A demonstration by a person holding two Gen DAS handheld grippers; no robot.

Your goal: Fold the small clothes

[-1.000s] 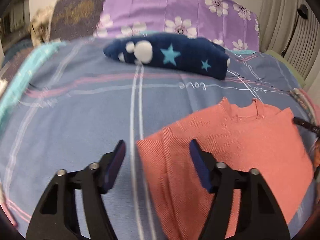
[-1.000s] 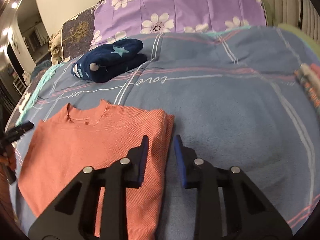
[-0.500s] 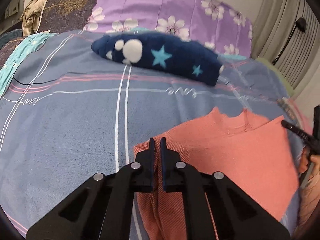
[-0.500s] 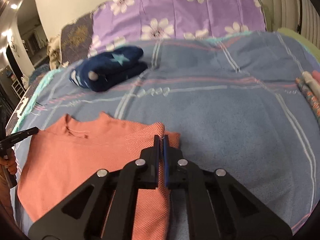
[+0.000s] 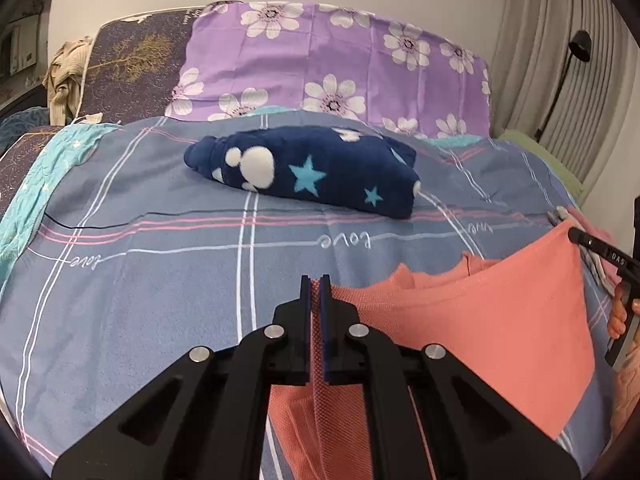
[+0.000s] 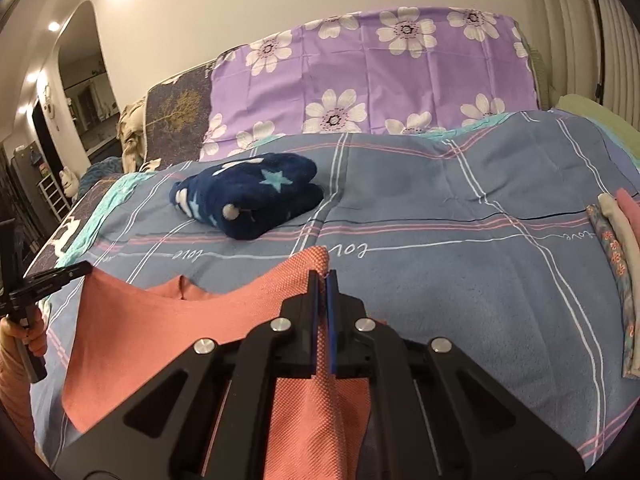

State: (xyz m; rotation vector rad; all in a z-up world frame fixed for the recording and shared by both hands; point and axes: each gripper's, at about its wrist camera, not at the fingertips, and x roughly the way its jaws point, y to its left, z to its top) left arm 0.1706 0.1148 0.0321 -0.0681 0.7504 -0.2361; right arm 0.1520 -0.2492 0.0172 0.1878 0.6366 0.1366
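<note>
Coral top (image 5: 500,332) is hanging stretched between both tongs over the blue checked bedspread (image 5: 160,280), its lower part trailing onto the cover.

Left gripper (image 5: 315,280) is clamping one upper corner, pads pressed tight on the knit. Right gripper (image 6: 323,276) is pinching the opposite corner the same way, cloth bunching between its jaws.

Top's long edge is running side to side between the tongs, neckline (image 6: 182,288) sagging at the middle.

Writing: "love" is repeating in white script along the bedspread's stripes, reading upside down. Letters "DAS" are showing on the right tong's arm, left view only.

Right view alone is showing a stack of folded clothes (image 6: 618,264) at the bed's right edge and a lit doorway (image 6: 86,80).

Navy star-print bundle (image 5: 308,170) is lying beyond, near the purple flowered pillow (image 5: 340,64).
</note>
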